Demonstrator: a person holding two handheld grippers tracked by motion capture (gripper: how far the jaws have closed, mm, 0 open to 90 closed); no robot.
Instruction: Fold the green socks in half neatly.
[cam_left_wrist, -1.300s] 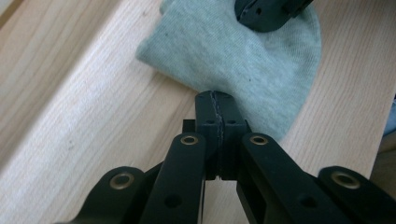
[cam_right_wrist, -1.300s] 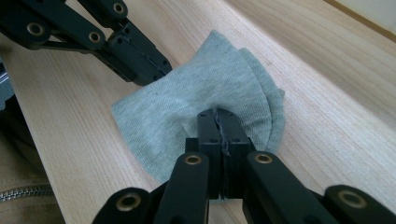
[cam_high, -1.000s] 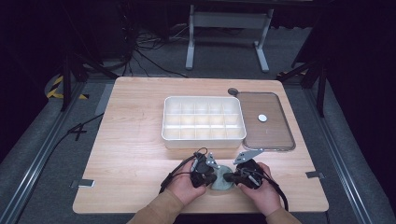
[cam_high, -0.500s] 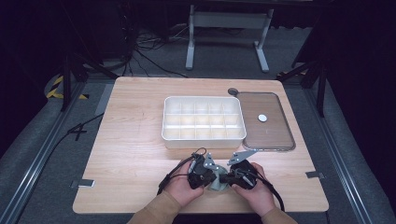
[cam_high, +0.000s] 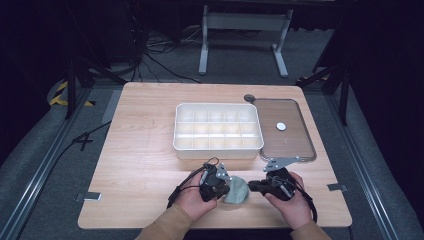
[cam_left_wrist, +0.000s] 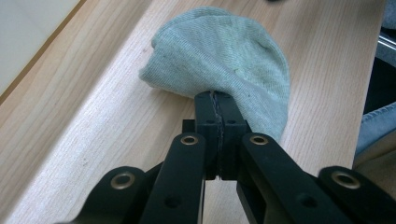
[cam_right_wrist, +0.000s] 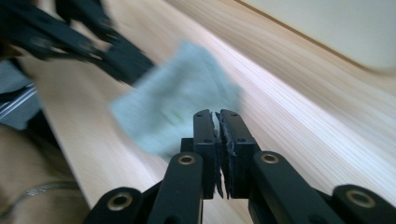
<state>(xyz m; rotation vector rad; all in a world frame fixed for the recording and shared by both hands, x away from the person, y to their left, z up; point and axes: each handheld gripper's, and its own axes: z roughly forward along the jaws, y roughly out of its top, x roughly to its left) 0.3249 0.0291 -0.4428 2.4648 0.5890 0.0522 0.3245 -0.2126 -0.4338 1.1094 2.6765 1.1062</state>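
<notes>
1. Left gripper (cam_left_wrist: 217, 100) is what I lead with: its jaws are pressed together on the near edge of the pale green cloth (cam_left_wrist: 224, 60), pinching a fold of it.
2. That cloth lies bunched in a rounded heap on the wooden table (cam_high: 140, 150), near the front edge, between my two hands in the high view (cam_high: 236, 191).
3. On my right gripper (cam_right_wrist: 217, 116) the jaws have just been easing apart; I see only a thin slit between the pads and nothing caught in it. Its tip sits just short of the cloth (cam_right_wrist: 173, 107), apart from it.
4. The right gripper view is smeared with motion blur, so the cloth's outline and the left gripper (cam_right_wrist: 116, 56) behind it are hard to make out there.
5. From above, my left hand (cam_high: 192, 200) and right hand (cam_high: 290, 200) cover much of both tools, and the cloth's lower part is hidden under the left gripper (cam_high: 220, 186).
6. Beyond the cloth stands a white compartment tray (cam_high: 218, 147); I cannot tell whether anything lies in its cells.
7. Just right of it lies a clear lid (cam_high: 285, 150) with a small white disc (cam_high: 281, 126) on it.
8. Around the table the room is dark, with grey floor, loose cables (cam_high: 160, 55) and a metal stand (cam_high: 245, 20) behind.
</notes>
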